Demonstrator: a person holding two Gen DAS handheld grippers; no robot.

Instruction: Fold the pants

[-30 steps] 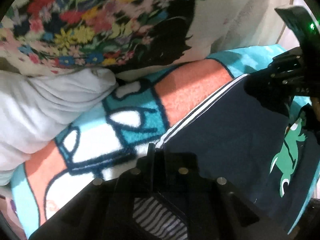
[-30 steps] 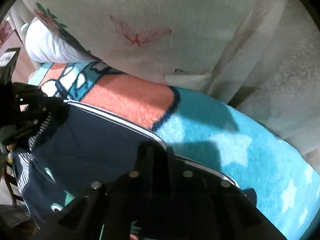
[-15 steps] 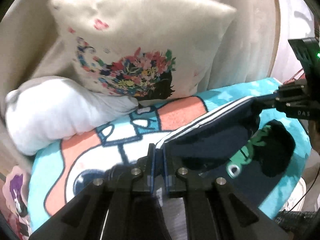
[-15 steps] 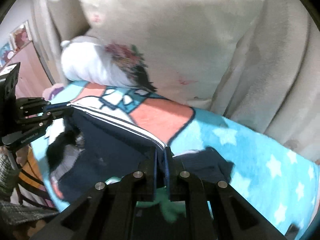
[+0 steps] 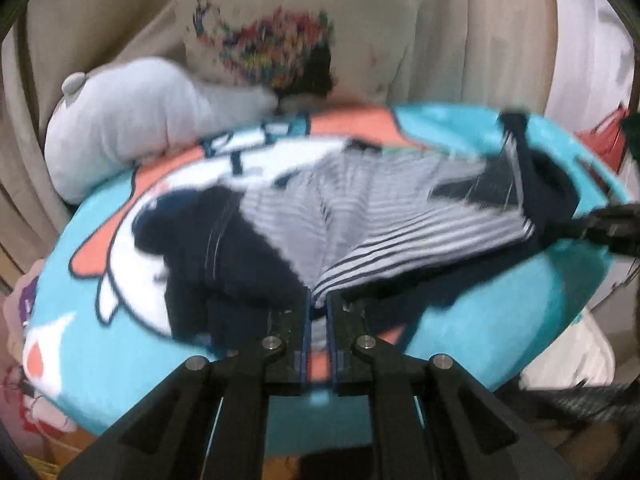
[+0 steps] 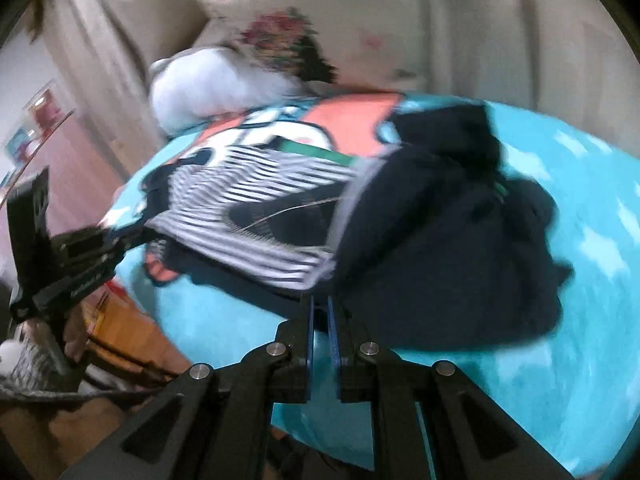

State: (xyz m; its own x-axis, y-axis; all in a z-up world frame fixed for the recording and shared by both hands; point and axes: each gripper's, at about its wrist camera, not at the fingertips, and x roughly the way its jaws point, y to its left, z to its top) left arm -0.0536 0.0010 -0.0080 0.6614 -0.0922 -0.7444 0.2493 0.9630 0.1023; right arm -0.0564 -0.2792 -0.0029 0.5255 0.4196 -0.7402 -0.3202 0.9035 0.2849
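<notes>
Navy pants point(image 5: 224, 248) with a striped inside point(image 5: 392, 216) lie spread on a turquoise cartoon blanket point(image 5: 120, 360). My left gripper point(image 5: 319, 300) is shut on the pants' near edge, where striped cloth bunches between its pads. My right gripper point(image 5: 560, 228) pinches the edge at the far right of the left wrist view. In the right wrist view my right gripper point(image 6: 319, 304) is shut on the pants point(image 6: 440, 240), with striped cloth on its left and navy cloth on its right. My left gripper point(image 6: 136, 236) holds the left end. Both views are motion-blurred.
A cream floral pillow point(image 5: 280, 20) and a white plush cushion point(image 5: 140, 112) rest against the beige sofa back behind the blanket. Wooden furniture point(image 6: 128, 332) and a glass shelf point(image 6: 40, 120) stand left of the blanket's edge.
Both grippers have drawn back from the pillow toward the blanket's near edge, still pinching the pants. The garment now shows its striped inside, and far more of the blanket is in view.
</notes>
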